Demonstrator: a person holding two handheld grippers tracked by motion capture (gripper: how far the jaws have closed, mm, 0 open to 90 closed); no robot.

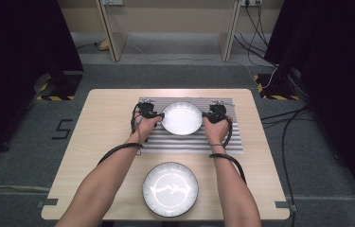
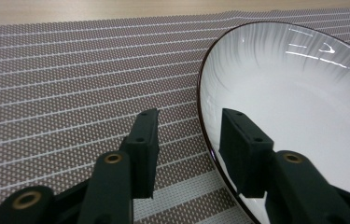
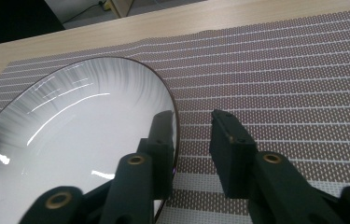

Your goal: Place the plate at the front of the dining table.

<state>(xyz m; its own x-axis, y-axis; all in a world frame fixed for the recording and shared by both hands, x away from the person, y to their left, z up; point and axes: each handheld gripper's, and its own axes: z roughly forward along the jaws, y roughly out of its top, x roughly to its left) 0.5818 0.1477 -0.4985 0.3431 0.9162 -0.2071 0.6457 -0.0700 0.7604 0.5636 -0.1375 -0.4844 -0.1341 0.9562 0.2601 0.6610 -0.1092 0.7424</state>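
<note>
Here the plate (image 2: 294, 102) rim sits between both claws

left gripper (image 1: 156, 115): black, brass-ringed screws | right gripper (image 1: 207, 115): black, same | cables: black, looped at bare wrists

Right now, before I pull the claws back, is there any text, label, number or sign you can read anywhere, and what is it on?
"5" or "S": one dark mark on the grey floor left of the table; which of the two it is cannot be told.
Plate on the striped mat: no writing.
Near plate: a white squiggle, probably glare, not text.
Black-and-yellow hazard stripes on the floor: no words.
</note>
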